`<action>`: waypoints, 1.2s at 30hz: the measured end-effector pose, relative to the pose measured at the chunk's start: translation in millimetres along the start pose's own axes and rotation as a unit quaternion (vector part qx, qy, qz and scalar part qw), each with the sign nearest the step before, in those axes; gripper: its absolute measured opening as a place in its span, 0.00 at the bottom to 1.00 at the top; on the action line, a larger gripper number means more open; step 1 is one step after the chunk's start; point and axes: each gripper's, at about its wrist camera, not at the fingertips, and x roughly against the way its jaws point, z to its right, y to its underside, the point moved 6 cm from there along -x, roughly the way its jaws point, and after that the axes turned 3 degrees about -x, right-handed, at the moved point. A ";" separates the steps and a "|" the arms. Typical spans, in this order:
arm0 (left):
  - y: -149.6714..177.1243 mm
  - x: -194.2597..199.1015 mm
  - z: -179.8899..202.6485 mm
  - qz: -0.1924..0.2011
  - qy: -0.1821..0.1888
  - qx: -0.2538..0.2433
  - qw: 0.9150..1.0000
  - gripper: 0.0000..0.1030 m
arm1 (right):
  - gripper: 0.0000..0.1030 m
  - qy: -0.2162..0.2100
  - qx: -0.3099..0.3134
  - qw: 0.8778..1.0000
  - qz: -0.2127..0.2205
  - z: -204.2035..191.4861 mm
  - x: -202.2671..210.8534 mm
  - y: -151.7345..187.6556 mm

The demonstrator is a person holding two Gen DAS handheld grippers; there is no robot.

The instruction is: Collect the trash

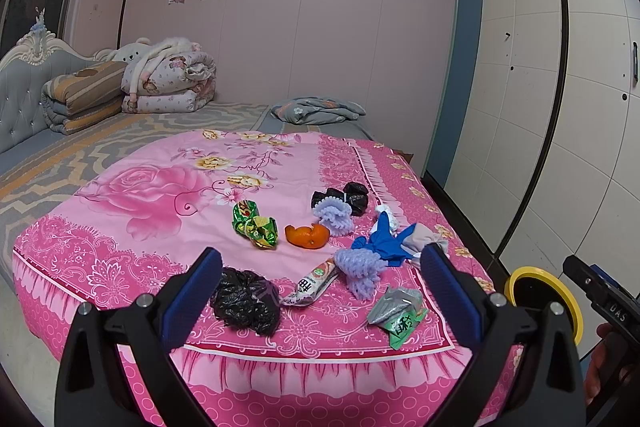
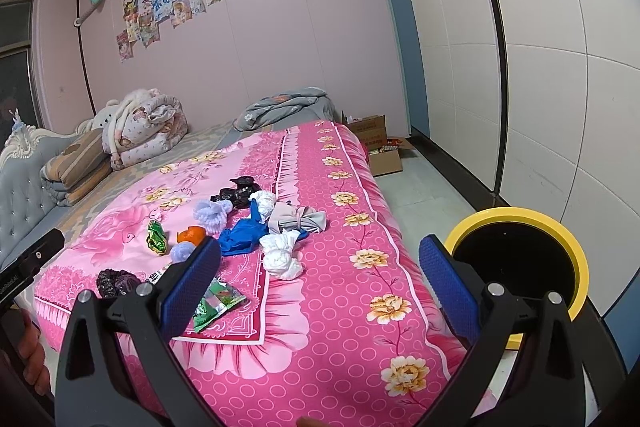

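A big pink flowery bedspread (image 1: 152, 195) covers the bed, and beside the bed on the floor stands a round bin with a yellow rim (image 2: 516, 219) and a dark inside. The trash lies in a bunch near the bed's front corner: a crumpled black bag (image 1: 246, 301), a blue glove (image 1: 386, 245), a knotted white rag (image 2: 282, 255), fluffy purple foam nets (image 1: 360, 267), a long snack wrapper (image 1: 314, 283), a shiny green wrapper (image 1: 256, 225), a silver and green packet (image 1: 398, 311) and an orange peel (image 1: 307, 235). The left gripper (image 1: 320, 281) and the right gripper (image 2: 320, 267) both hang in the air with their blue pads (image 1: 200, 279) spread wide and nothing held between them.
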 end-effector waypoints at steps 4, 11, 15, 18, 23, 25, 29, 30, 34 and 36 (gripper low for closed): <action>0.4 -0.1 -0.3 -0.001 -0.001 0.001 1.000 0.93 | 0.92 0.005 0.001 1.000 -0.005 1.3 -3.4 1.3; 3.1 -11.4 -14.3 -0.016 0.008 0.012 1.000 0.93 | 0.92 0.023 0.009 0.999 -0.023 3.6 -20.4 1.9; 9.4 -23.8 -28.1 -0.038 -0.001 0.008 0.999 0.93 | 0.92 0.035 0.023 0.999 -0.034 1.8 -37.1 -0.2; 18.9 -33.3 -38.7 -0.058 -0.006 0.000 0.998 0.93 | 0.92 0.040 0.040 0.997 -0.045 -1.0 -54.4 -0.9; 36.4 -58.1 -63.7 -0.104 -0.014 0.014 0.994 0.93 | 0.92 0.033 0.060 0.995 -0.078 -6.7 -92.5 4.3; 41.8 -69.5 -74.5 -0.120 -0.020 0.025 0.992 0.93 | 0.92 0.030 0.071 0.993 -0.091 -11.0 -109.8 6.4; 44.8 -86.4 -88.1 -0.130 -0.041 0.030 0.990 0.93 | 0.92 0.026 0.084 0.990 -0.109 -19.1 -139.1 10.8; 44.8 -92.1 -91.5 -0.134 -0.040 0.034 0.990 0.93 | 0.92 0.024 0.085 0.989 -0.118 -21.0 -149.3 11.9; 43.6 -108.5 -92.8 -0.141 -0.035 0.030 0.989 0.93 | 0.92 0.014 0.085 0.985 -0.147 -29.2 -176.7 17.9; 45.3 -116.6 -93.2 -0.146 -0.031 0.025 0.988 0.93 | 0.92 0.013 0.092 0.983 -0.156 -33.7 -187.7 21.7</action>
